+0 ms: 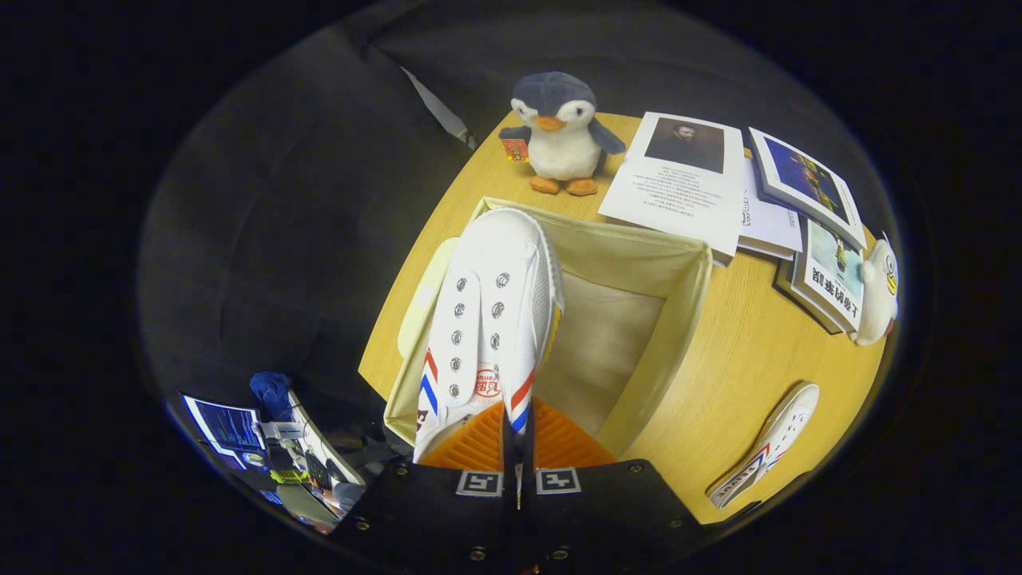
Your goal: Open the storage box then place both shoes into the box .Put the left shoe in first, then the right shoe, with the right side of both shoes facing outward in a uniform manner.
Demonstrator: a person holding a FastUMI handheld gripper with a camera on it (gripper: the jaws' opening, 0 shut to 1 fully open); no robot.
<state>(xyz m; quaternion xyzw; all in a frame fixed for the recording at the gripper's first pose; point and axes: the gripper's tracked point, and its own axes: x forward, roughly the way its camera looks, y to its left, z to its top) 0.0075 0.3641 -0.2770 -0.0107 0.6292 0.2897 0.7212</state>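
Gripper view: we judge box (687,263) already open; claw (517,447) clamps first shoe (487,319) over box, not yet lowered; second shoe (766,455) waits on bench (742,367).

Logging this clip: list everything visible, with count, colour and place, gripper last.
Held shoe: 1, white with red and blue stripes, over the box's left side.
Storage box: 1, cream fabric, open, just ahead of the fingers.
Second shoe: 1, white, on the table right of the box.
Penguin plush: 1, grey and white, beyond the box.
Books: several, beyond the box to the right.
White plush: 1, beside the books.
Table: 1, light wood.
Hand-held gripper: 1, shut on the held shoe.
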